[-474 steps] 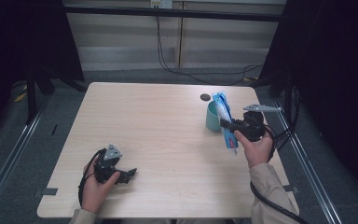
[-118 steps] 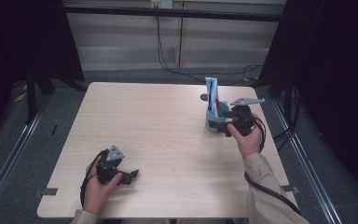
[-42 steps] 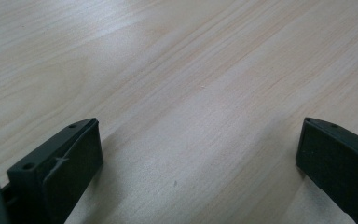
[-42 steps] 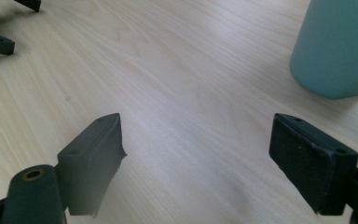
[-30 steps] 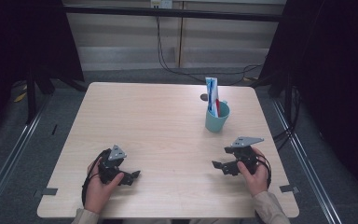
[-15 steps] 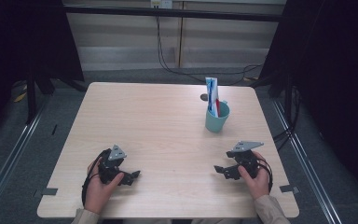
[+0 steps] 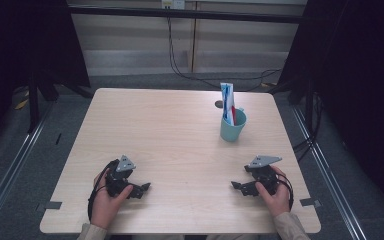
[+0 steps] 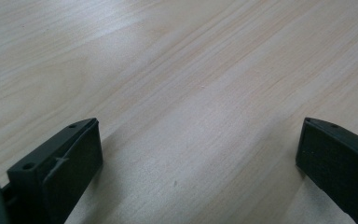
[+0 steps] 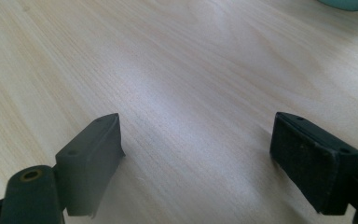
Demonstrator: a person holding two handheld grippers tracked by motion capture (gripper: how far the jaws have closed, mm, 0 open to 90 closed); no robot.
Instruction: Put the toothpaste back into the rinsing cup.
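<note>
Both grippers rest near the front edge of the desk, the teal cup standing well beyond them.

Nearest me, the left gripper (image 7: 141, 188) sits on the desk (image 7: 170, 135) at the near left, jaws wide apart over bare wood. The right gripper (image 7: 237, 186) sits at the near right, its jaws likewise spread with nothing between them. Farther back on the right side, well apart from both, the teal cup (image 7: 232, 125) stands upright with a blue-and-white tube (image 7: 227, 101) poking out of it.
</note>
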